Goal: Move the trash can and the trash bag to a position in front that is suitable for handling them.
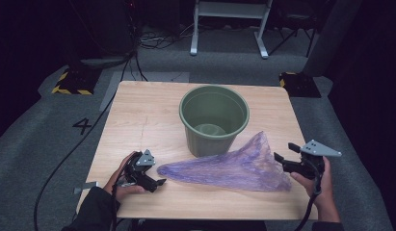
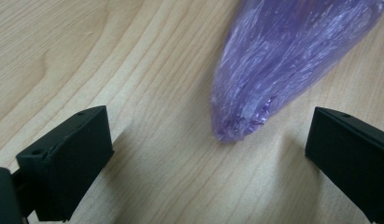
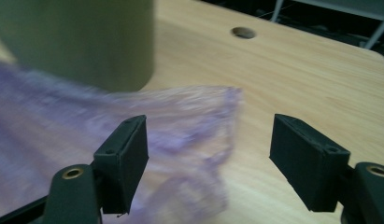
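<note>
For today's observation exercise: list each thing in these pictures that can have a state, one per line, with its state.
Bucket: upright on the table, open top, nothing seen inside.
Plastic bag: lying flat in front of the bucket, wide end at the right, narrow end at the left, held by neither tool.
Left tool: open, resting by the bag's narrow end.
Right tool: open, off the bag.
Table: wooden, bearing bucket and bag.

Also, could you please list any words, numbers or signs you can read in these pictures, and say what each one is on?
"4": a dark number on the grey floor, left of the table.
The bucket, the purple bag and both tongs carry no readable text.
</note>
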{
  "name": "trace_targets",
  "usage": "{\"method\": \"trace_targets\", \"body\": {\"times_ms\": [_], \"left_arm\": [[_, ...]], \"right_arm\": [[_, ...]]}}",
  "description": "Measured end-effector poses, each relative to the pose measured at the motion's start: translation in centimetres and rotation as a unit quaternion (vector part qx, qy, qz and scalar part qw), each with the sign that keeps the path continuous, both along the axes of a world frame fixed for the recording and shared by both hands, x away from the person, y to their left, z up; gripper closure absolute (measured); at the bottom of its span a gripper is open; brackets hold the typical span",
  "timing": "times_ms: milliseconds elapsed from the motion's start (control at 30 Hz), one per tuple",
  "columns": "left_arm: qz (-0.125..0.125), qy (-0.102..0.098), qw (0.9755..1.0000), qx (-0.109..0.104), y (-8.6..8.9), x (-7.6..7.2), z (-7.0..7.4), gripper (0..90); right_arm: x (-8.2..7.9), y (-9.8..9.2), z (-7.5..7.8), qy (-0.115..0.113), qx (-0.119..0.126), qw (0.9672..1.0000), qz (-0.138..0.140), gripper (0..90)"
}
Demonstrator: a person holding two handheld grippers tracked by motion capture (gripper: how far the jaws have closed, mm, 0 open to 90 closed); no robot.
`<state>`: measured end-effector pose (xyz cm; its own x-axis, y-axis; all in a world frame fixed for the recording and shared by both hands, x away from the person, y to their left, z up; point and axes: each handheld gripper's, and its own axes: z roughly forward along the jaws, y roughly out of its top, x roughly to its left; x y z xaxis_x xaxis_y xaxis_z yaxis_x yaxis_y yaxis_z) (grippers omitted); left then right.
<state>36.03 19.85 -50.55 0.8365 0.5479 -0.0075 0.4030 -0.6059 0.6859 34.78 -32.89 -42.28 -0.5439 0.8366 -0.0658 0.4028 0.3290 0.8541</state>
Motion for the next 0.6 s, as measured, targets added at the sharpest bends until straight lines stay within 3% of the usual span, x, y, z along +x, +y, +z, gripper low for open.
{"method": "trace_targets", "body": {"times_ms": [67, 167, 233, 333, 467, 600], "left_arm": [[-0.003, 0.000, 1.0000, 0.000, -0.1, 0.0, 0.0, 0.4], [-0.004, 0.000, 1.0000, -0.001, -0.2, -0.1, 0.0, 0.4], [-0.004, 0.000, 1.0000, -0.001, -0.2, -0.1, 0.0, 0.5], [-0.006, -0.001, 1.0000, 0.001, -0.3, -0.1, 0.0, 0.6], [-0.008, -0.001, 1.0000, 0.000, -0.6, -0.2, 0.0, 0.6], [-0.011, 0.000, 0.9999, -0.002, -1.0, -0.2, 0.0, 0.6]], "right_arm": [[-1.0, 1.2, 0.1, 0.005, -0.009, 0.9997, 0.023, 27.0], [-2.5, 3.4, -0.2, 0.012, 0.008, 0.9988, 0.046, 27.2], [-3.2, 4.6, -0.5, 0.011, 0.004, 0.9991, 0.042, 28.6], [-4.1, 6.5, -1.3, 0.017, 0.022, 0.9976, 0.063, 28.0], [-4.5, 8.7, -2.5, 0.015, 0.011, 0.9957, 0.091, 27.3], [-3.4, 10.1, -4.4, 0.037, 0.011, 0.9949, 0.093, 26.5]]}}
